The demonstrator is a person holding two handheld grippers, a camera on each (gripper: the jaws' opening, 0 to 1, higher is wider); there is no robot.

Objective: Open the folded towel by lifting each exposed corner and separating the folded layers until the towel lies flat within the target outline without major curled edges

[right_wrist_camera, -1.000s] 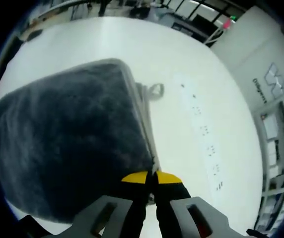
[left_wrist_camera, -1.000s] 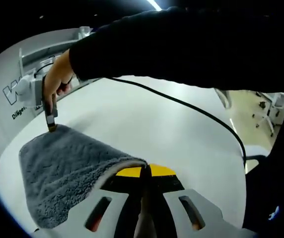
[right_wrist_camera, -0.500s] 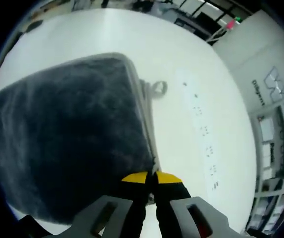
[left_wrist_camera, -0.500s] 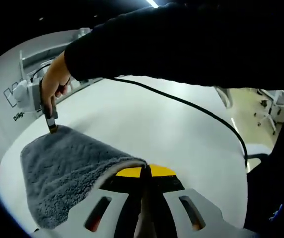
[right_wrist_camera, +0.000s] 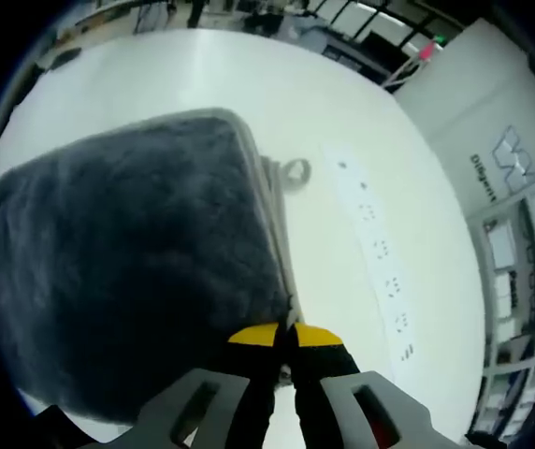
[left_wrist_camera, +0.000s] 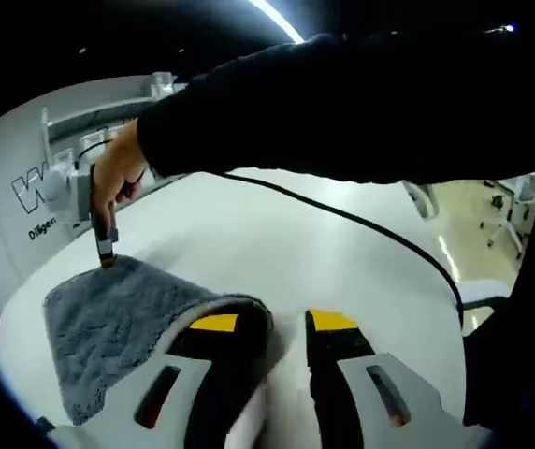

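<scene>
In the left gripper view the left gripper (left_wrist_camera: pixel 273 323) has its jaws spread apart, the grey towel's (left_wrist_camera: pixel 108 318) near corner lying beside the left jaw. The towel lies on the white table (left_wrist_camera: pixel 277 234), stretching toward the frame's left. In the right gripper view the right gripper (right_wrist_camera: pixel 282 335) pinches the towel's corner, its hemmed edge running up the frame's centre to a hanging loop (right_wrist_camera: pixel 295 171).

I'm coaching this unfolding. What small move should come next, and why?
Probably bring the left gripper back onto the towel's near corner and close. Its jaws stand open with the corner lying by the left jaw, ungripped, while the right gripper is shut on the towel's other corner. The towel lies folded, so lifting with one corner held would likely skew it.
</scene>
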